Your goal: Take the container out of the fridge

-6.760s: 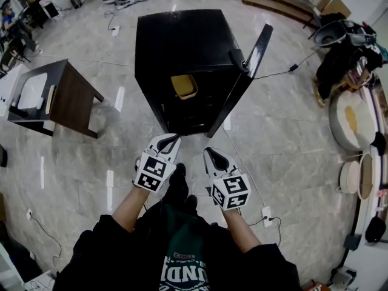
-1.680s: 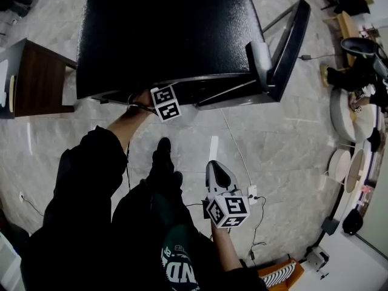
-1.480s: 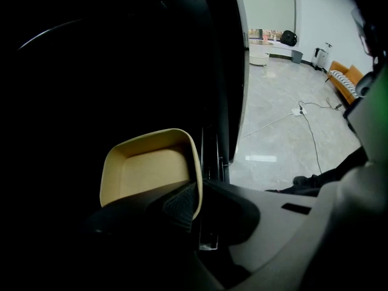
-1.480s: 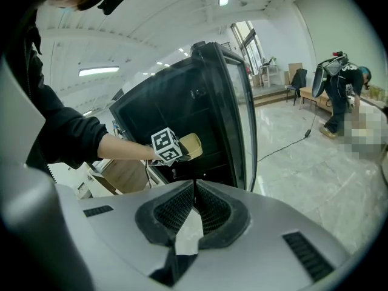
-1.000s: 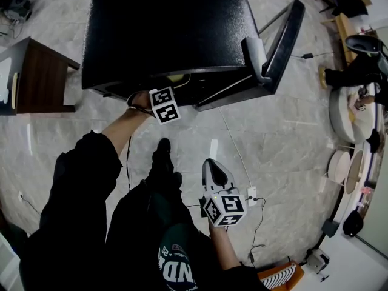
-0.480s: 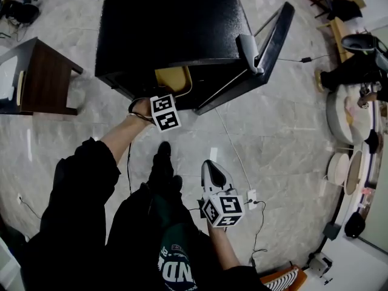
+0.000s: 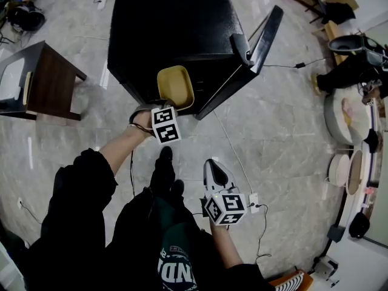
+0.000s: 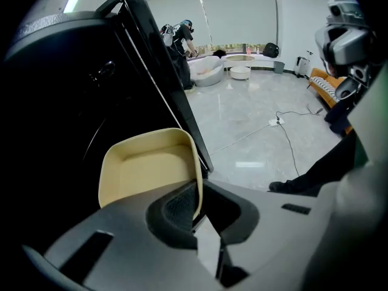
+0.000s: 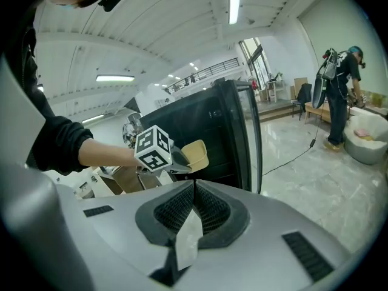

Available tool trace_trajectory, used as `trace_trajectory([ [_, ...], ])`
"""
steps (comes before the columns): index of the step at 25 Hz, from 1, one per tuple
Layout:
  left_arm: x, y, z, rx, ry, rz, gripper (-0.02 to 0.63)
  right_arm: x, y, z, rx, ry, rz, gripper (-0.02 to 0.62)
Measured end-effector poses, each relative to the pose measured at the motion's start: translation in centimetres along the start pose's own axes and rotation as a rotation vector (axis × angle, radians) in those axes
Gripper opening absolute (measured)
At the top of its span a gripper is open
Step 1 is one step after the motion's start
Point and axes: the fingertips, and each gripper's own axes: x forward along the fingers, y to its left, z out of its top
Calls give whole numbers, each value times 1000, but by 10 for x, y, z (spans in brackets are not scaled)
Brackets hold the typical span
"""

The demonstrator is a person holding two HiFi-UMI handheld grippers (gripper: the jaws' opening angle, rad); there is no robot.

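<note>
The left gripper [image 8: 198, 204] is shut tight on the rim of the yellow container [image 7: 176, 86]. One thin wall of the container is squeezed between its two jaws. A moment ago only a bit of the container peeked out from under the top of the black fridge [image 7: 176, 23]. Now the whole container shows. It hangs in the air just in front of the fridge's open side, and it looks empty inside. I think the big step is done: the container is out, or very nearly out, and only needs to be carried a little further away.

The right gripper [image 9: 194, 200] hangs low by the person's leg, well apart from the fridge. Its jaws are pressed together with nothing in them. It has stayed about where it was.

Counting from left to right, there is one small dark table [image 7: 54, 80], one fridge, one container and one fridge door [image 7: 262, 38] standing open. There are two grippers.
</note>
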Motion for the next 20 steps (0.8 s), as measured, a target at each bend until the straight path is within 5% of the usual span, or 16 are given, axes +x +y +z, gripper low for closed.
trace_trajectory([
  [20, -101, -98, 2, 52, -32, -15, 25, -48, 35, -13, -63, -40, 55, 35],
])
